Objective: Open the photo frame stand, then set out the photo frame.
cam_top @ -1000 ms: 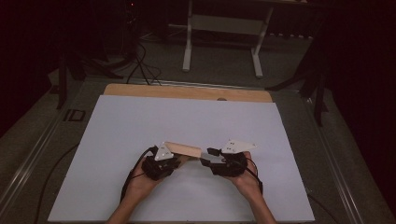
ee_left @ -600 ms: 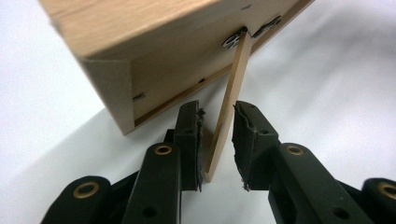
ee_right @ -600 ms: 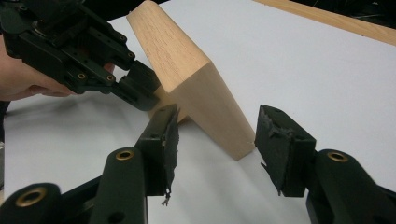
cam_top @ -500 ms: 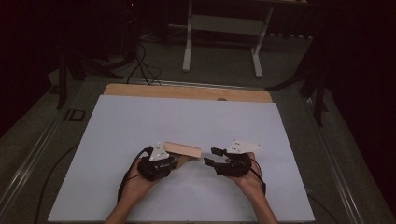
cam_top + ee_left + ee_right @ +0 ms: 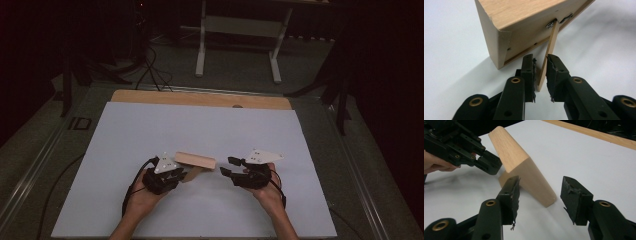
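The wooden frame (image 5: 195,160) stands tilted near the front middle of the white table (image 5: 210,125), propped on its thin back leg (image 5: 548,53), which sits between the 2 jaws of the left gripper (image 5: 539,75), nearly closed on it. The right gripper (image 5: 540,197) hovers just beside the frame's free end with jaws spread wide, holding nothing. The step looks like setting the frame upright; next, the right likely needs to steady that end.

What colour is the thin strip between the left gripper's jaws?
Pale, light-tan wood, like the wooden box it hangs from. The thin strip shows best in the left gripper view.
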`<state>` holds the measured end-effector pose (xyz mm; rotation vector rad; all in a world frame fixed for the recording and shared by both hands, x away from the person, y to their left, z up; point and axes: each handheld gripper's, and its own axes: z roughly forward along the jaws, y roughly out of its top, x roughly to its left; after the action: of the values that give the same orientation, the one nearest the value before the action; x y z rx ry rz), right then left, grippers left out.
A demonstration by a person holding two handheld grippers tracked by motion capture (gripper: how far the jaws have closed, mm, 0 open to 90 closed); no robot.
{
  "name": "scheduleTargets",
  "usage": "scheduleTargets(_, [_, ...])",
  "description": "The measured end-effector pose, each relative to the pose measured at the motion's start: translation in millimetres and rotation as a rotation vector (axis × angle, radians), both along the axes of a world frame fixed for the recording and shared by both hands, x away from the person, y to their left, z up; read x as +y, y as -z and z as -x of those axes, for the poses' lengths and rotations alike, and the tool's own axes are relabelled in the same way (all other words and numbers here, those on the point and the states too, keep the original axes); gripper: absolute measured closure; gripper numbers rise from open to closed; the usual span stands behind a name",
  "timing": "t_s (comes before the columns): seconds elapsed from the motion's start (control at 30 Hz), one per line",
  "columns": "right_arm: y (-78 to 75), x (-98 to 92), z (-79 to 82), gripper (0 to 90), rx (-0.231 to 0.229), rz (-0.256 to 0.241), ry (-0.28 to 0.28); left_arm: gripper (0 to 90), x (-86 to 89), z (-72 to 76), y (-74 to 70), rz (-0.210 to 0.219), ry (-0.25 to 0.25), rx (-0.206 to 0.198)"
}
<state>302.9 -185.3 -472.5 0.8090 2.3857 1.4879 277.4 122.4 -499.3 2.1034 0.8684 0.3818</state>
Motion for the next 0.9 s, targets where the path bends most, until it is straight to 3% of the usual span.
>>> scheduleTargets(0.17, [0.4,-2.1,-0.9,48.9,-0.007,-0.001,0.028,79.9,2.3,-0.3,-1.8,0.001,-0.014,-0.011])
scheduleTargets(0.23, [0.6,0.2,0.1,48.9,-0.022,0.022,0.036,80.2,3.6,-0.2,-2.6,0.004,-0.018,-0.012])
scheduleTargets(0.9, [4.1,7.8,-2.3,48.6,-0.022,0.015,0.038,79.9,5.7,0.8,-7.5,0.020,-0.027,-0.037])
